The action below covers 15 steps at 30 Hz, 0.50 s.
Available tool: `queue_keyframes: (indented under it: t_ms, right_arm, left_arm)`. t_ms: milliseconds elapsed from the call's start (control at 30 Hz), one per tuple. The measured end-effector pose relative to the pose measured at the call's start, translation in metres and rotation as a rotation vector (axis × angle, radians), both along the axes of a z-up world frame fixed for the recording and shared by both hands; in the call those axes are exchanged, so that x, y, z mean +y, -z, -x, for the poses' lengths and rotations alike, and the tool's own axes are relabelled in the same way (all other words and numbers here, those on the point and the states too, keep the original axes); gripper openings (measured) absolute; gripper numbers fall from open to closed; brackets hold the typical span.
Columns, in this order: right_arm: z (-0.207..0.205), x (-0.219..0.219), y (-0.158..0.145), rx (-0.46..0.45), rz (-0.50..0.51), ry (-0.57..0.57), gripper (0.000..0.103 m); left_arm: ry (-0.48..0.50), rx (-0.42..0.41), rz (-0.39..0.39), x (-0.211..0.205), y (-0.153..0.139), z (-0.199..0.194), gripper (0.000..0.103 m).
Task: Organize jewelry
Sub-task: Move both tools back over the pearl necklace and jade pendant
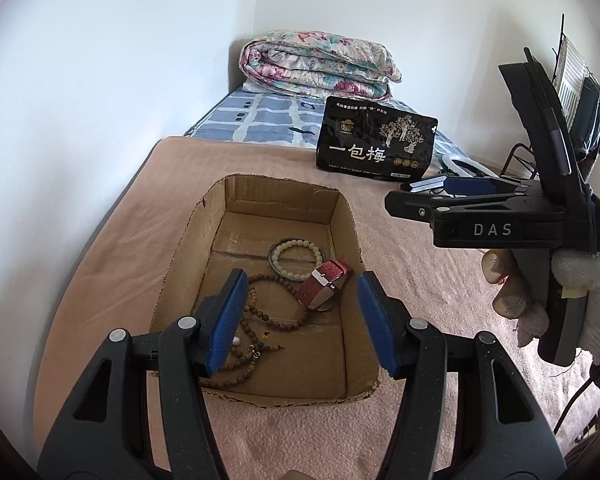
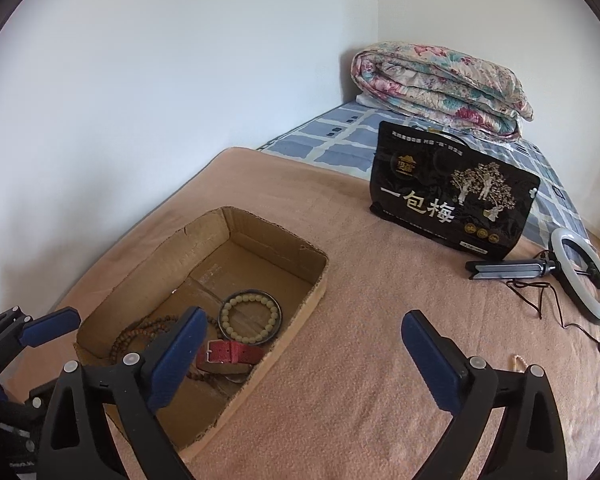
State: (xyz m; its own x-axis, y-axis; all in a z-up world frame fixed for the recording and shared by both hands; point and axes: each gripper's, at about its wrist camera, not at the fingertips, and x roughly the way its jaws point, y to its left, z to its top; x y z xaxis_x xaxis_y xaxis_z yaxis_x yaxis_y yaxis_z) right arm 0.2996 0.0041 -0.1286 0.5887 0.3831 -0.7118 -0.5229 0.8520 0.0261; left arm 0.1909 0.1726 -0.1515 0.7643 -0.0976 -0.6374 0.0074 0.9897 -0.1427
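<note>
An open cardboard box (image 1: 188, 248) (image 2: 300, 304) sits on the pink blanket. Inside lie a pale bead bracelet (image 1: 297, 259) (image 2: 250, 317), a dark bangle around it, a red strap (image 1: 323, 285) (image 2: 229, 354) and a long brown bead necklace (image 1: 260, 320) (image 2: 140, 334). My left gripper (image 1: 300, 322) is open and empty, hovering over the box's near end. My right gripper (image 2: 304, 360) is open and empty, above the blanket at the box's right edge; it shows from the side in the left wrist view (image 1: 440, 190). A thin pale chain (image 2: 518, 361) lies on the blanket by the right finger.
A black snack bag (image 1: 376, 140) (image 2: 452, 208) stands behind the box. A ring light on a small tripod (image 2: 584, 280) with a cable lies at right. A folded floral quilt (image 1: 320, 64) (image 2: 440, 84) sits on the blue checked sheet by the wall.
</note>
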Motion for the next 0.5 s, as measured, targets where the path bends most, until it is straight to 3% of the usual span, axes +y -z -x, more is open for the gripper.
queue_keyframes:
  t_ms: [500]
  right_arm:
    - [0.009, -0.121, 0.009, 0.017, -0.007, 0.170, 0.099]
  left_arm:
    - [0.084, 0.001, 0.008, -0.057, -0.003, -0.010, 0.059]
